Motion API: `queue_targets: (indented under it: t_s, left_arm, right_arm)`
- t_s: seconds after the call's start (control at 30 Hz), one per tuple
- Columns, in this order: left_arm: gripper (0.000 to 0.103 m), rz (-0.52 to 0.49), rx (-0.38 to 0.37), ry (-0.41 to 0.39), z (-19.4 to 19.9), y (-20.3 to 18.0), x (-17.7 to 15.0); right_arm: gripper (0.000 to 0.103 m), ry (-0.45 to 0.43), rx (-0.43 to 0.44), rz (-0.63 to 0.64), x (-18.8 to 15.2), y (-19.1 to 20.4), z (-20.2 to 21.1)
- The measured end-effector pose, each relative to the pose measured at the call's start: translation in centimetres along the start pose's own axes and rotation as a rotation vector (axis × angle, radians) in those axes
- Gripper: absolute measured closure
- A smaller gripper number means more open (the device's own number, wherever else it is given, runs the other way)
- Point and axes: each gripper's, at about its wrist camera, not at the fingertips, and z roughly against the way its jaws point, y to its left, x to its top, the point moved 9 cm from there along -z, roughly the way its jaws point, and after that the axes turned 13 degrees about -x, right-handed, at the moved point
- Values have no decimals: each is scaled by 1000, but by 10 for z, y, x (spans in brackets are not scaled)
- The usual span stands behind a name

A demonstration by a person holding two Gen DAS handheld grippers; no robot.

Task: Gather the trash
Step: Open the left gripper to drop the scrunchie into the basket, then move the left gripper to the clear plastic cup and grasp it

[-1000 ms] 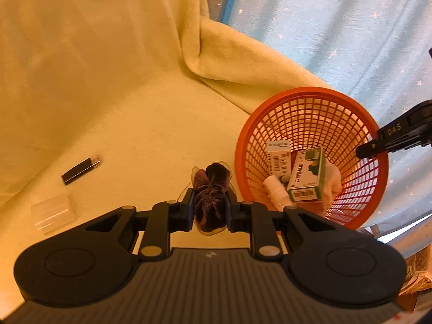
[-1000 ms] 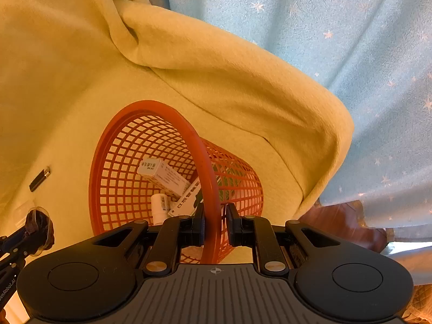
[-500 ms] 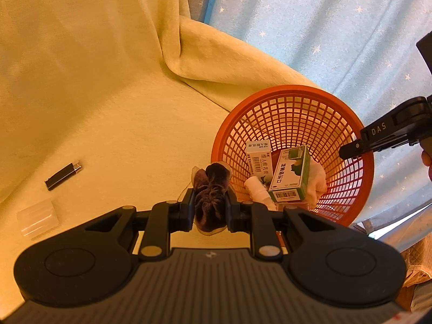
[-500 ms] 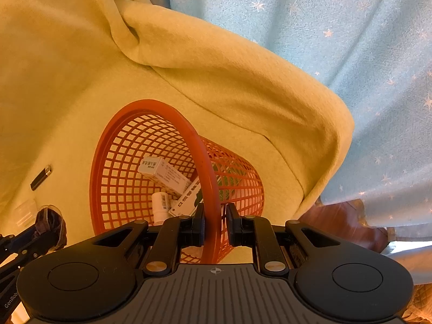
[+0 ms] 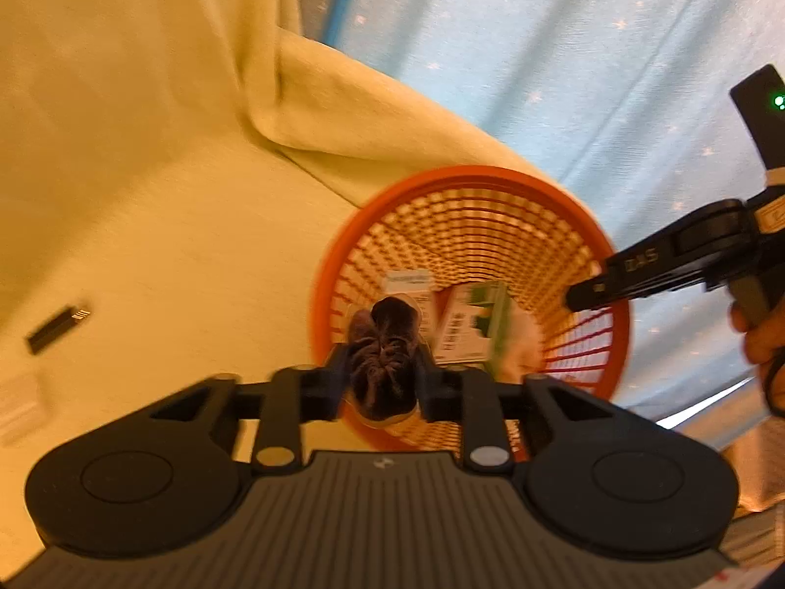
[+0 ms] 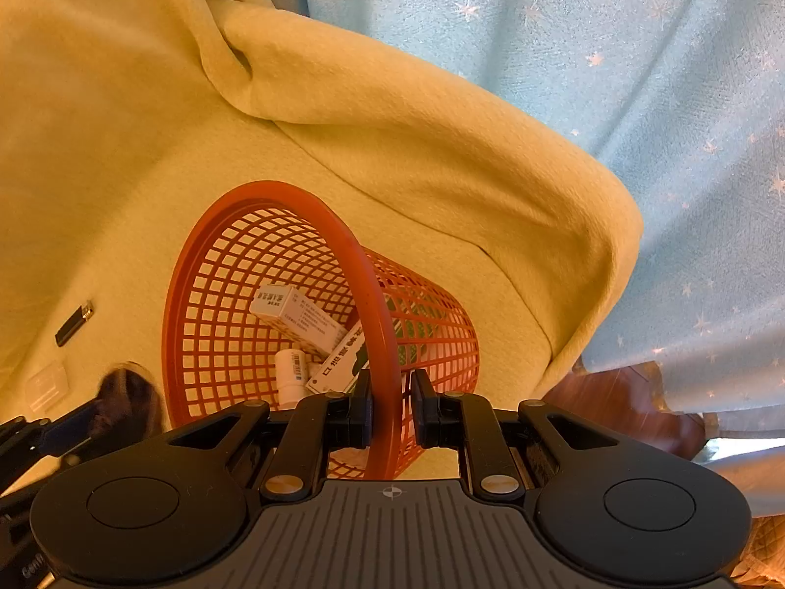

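My left gripper (image 5: 381,383) is shut on a dark crumpled wad in clear film (image 5: 387,353), held over the near rim of the orange mesh basket (image 5: 471,181). Inside the basket lie a white box (image 5: 406,284), a green and white box (image 5: 473,326) and a white bottle (image 6: 292,375). My right gripper (image 6: 391,405) is shut on the basket rim (image 6: 378,324), tipping the basket (image 6: 216,304) toward the left. The wad (image 6: 130,392) and left gripper show blurred at the lower left of the right wrist view.
A black USB stick (image 5: 58,326) and a small clear plastic case (image 5: 19,405) lie on the yellow blanket (image 5: 147,172) to the left. A blue starred curtain (image 6: 613,49) hangs behind. Wooden floor (image 6: 623,402) shows at the right. A hand (image 5: 765,338) holds the right gripper.
My left gripper has carried the wad rightward, from beside the basket to over its near rim. The right gripper keeps its hold on the rim, basket barely moved.
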Motion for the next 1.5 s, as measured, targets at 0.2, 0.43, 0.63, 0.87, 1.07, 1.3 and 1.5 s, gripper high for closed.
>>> queue_targets:
  t_s: [0.2, 0.43, 0.63, 0.87, 1.07, 1.3, 1.5]
  left_arm:
    - [57, 18, -5, 5, 1, 0, -3]
    - [56, 27, 36, 14, 14, 18, -11]
    - [56, 51, 104, 22, 31, 48, -21]
    - [56, 76, 177, 29, 53, 80, -35]
    - [56, 94, 220, 27, 65, 99, -41]
    - [57, 104, 251, 32, 74, 112, -49]
    - [57, 102, 299, 33, 85, 129, -57]
  right_arm:
    - [91, -2, -2, 1, 0, 1, 1]
    - [91, 0, -5, -3, -1, 0, 0]
    - [91, 0, -8, -3, -2, 1, 0]
    - [91, 1, -13, 2, -2, 2, 0]
    - [91, 1, -20, 8, -1, 4, 0]
    - [91, 2, -27, 11, -1, 5, 0]
    - [91, 6, -30, 10, -2, 5, 1]
